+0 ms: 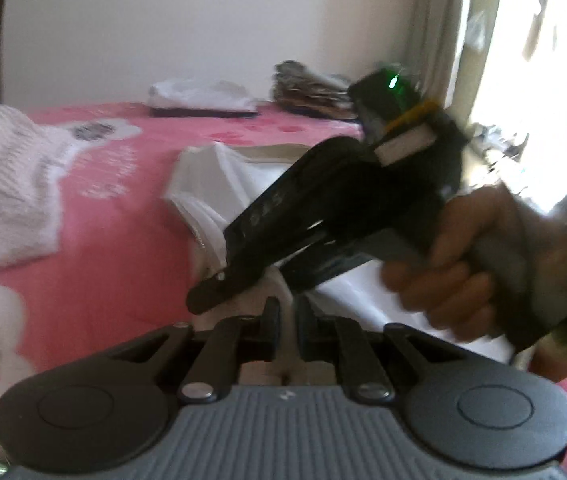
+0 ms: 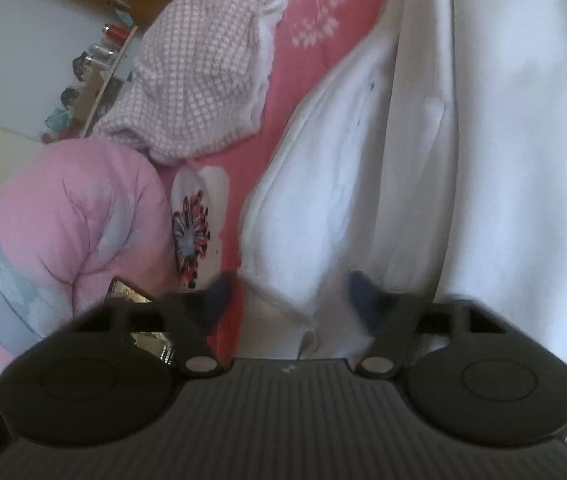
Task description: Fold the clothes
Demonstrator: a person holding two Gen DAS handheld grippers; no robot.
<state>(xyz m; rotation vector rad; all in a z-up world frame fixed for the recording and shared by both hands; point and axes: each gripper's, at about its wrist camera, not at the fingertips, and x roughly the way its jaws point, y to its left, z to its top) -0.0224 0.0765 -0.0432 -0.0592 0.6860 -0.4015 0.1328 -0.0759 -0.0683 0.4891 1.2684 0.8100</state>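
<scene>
A white garment lies crumpled on the pink flowered bed sheet. My left gripper sits low at its near edge, its fingers close together with a fold of white cloth pinched between them. A hand brings my right gripper in from the right, its tips just ahead of the left fingers. In the right wrist view the right gripper has its fingers wide apart, and the white garment's hem lies loose between them.
A checked pink-and-white garment lies to the left. A pink quilt bulges at the bed's side, with a phone by it. A folded white stack and a brown pile sit by the wall.
</scene>
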